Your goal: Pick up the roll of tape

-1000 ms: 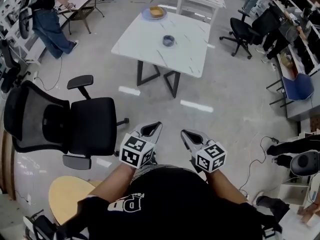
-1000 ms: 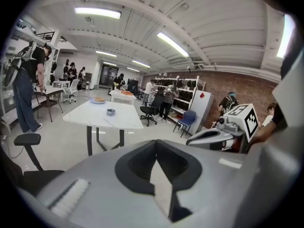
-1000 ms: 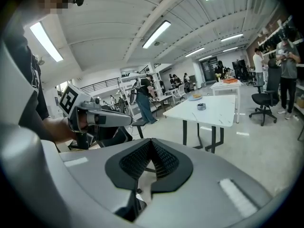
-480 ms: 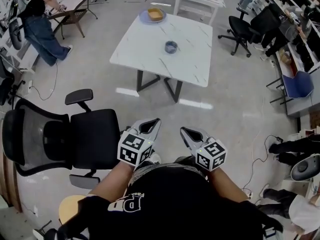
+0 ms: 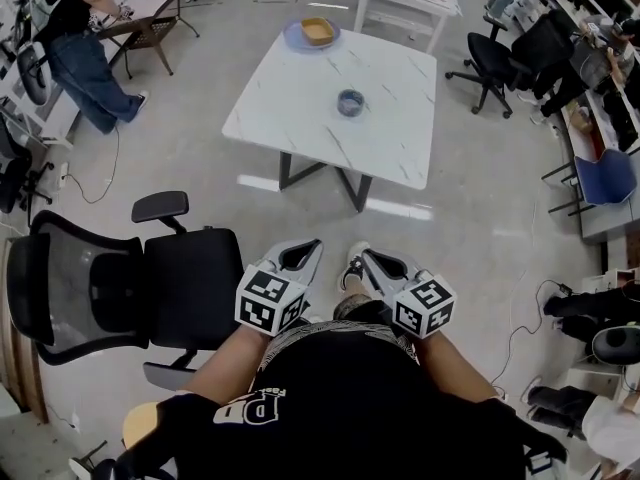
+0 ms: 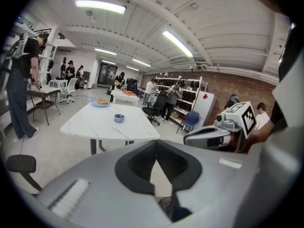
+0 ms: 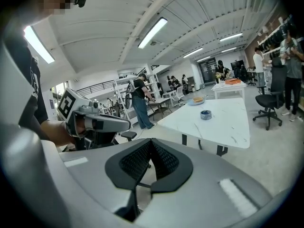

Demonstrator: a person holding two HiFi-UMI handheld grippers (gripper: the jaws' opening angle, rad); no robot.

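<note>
**Both grippers closed, tape well ahead**

An office chair (image 5: 185, 288) stands just left of the left gripper (image 5: 312, 249), whose jaws meet tip to tip on nothing. Well ahead of both tools, the roll of tape (image 5: 350, 102) lies on the white table (image 5: 290, 108). The right gripper (image 5: 371, 259), beside its partner, likewise has its jaws together, empty.

White outlined block letters (image 5: 250, 409) sit on the front of the person's black shirt (image 5: 350, 398), low in the head view. They look like "PR", though folds hide the rest, so this reading is unsure. The marker cube (image 5: 272, 300) on the left gripper (image 5: 310, 250) and the marker cube (image 5: 425, 306) on the right gripper (image 5: 372, 258) show black-and-white square code patterns, not letters or numbers. Other print is too small to read.
</note>
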